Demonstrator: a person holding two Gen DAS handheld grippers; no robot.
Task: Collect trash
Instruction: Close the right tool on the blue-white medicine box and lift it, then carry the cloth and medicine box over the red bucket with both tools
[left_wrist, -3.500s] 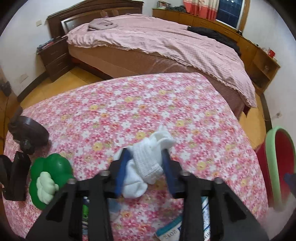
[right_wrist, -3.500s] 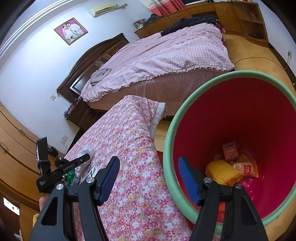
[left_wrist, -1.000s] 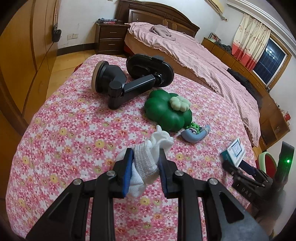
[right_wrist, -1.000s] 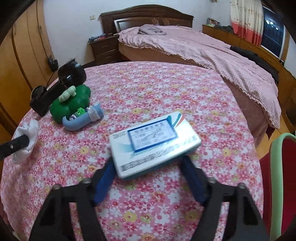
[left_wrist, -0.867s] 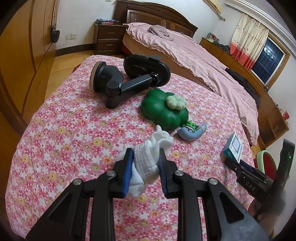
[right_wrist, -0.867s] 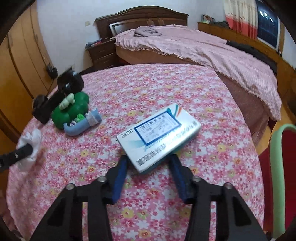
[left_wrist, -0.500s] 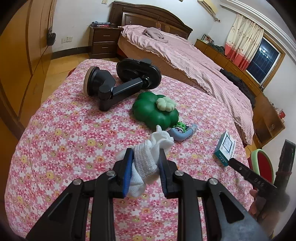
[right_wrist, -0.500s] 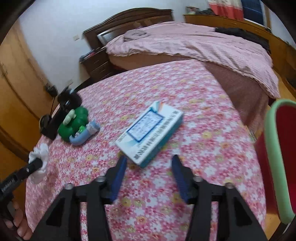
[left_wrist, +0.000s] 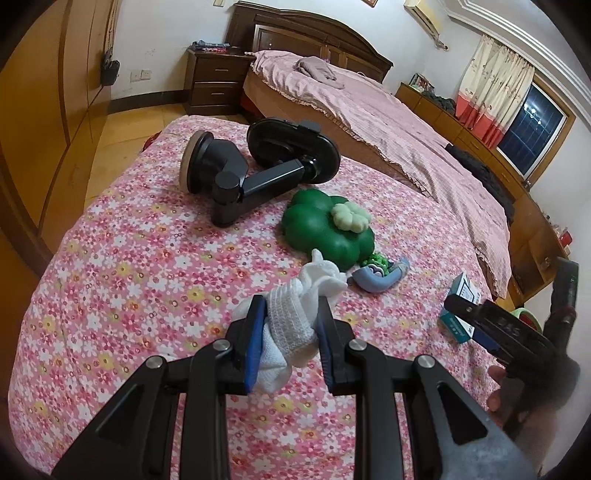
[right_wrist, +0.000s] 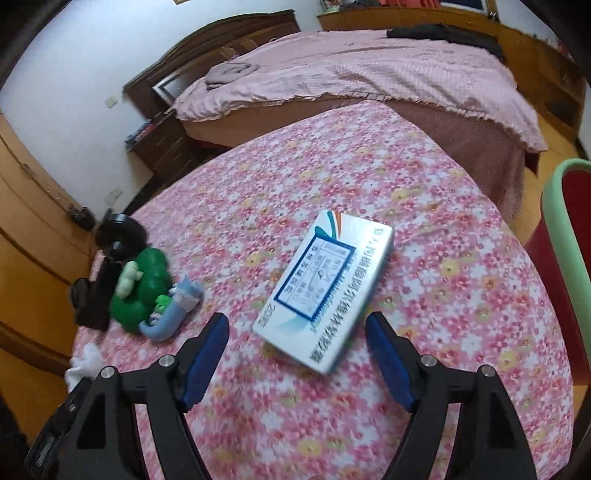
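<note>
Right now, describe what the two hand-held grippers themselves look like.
Both match: the left hand-held gripper and the right hand-held gripper have matte black angular arms with triangular cut-outs, silver round pivot screws and blue pads lining the fingers. Seen from the left wrist view, the right one's black body carries pale embossed lettering. No cables or sleeves show.

right gripper (right_wrist: 297, 334): jaws gone from closed on box to spread wide | medicine box (right_wrist: 325, 288): was gripped, now flat on floral tablecloth (right_wrist: 369, 177) | bin: slid to frame edge
</note>
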